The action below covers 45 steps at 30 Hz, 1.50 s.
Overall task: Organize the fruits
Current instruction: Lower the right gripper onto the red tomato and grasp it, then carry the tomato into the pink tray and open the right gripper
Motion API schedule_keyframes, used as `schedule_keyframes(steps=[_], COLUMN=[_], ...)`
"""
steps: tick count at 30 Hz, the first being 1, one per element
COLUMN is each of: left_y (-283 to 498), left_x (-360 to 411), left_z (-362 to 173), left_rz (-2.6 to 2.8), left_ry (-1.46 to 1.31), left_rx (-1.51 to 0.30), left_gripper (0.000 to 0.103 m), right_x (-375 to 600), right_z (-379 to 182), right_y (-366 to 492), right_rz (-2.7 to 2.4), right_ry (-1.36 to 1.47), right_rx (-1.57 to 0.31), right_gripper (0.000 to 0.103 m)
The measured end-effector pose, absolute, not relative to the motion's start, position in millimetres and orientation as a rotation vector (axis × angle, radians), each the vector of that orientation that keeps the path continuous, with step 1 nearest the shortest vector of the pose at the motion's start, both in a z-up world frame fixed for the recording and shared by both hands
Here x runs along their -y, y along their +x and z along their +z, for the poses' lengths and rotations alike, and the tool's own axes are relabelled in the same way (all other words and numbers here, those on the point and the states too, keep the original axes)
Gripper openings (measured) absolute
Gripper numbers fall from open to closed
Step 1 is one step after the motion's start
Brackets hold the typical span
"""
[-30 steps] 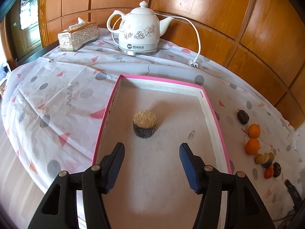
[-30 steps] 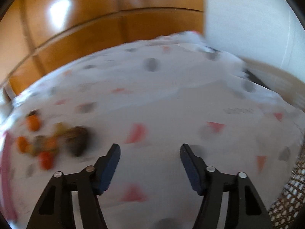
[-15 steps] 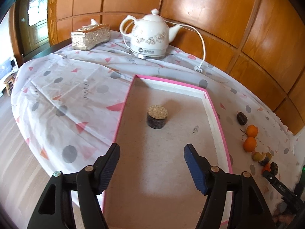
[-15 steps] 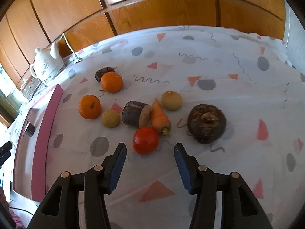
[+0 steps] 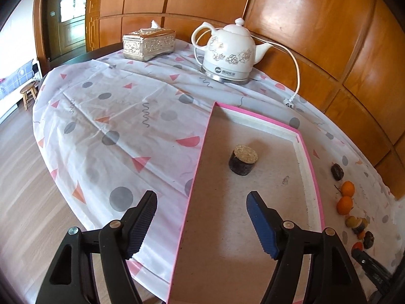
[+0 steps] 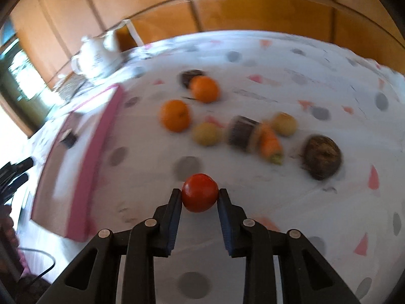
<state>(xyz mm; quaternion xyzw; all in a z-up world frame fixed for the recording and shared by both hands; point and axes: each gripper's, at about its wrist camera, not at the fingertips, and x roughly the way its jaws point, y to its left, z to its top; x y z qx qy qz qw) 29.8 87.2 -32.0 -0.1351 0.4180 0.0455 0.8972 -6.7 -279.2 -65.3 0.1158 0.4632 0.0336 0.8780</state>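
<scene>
A: Right gripper (image 6: 200, 196), jaws just closing, clamped on tomato (image 6: 200, 195) at mid-height; near pink tray (image 6: 76, 177), likely bound there.

B: Left gripper (image 5: 202, 224) empty, just opening wider over tray's near-left rim.

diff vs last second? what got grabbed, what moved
The right gripper swung left across the cloth to the produce pile, and its jaws have just been closing onto the red tomato, now clamped between them. The left gripper has just been opening its jaws, with nothing between them. The cork-topped piece in the pink tray and the oranges stayed put.
</scene>
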Motion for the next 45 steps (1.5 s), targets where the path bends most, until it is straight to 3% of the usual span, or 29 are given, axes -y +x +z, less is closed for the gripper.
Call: schedule_keyframes(steps=[14, 22, 29, 45], left_y=[28, 26, 25, 25], left_x=[-100, -104, -103, -83], left_z=[-38, -41, -41, -38], left_rz=[0.114, 0.121, 0.112, 0.039], left_ry=[-0.299, -0.299, -0.296, -0.267], left_rx=[-0.871, -0.882, -0.886, -0.896], left_gripper=[0.074, 0.074, 0.074, 0.074], right_x=[159, 110, 115, 200], right_z=[-21, -45, -48, -30], right_y=[45, 79, 79, 24], right_rz=[0.407, 0.413, 0.372, 0.140], right_ry=[0.042, -0.059, -0.035, 0.082], right_rx=[-0.883, -0.937, -0.926, -0.834], right_gripper=[0.029, 0.029, 0.036, 0.036])
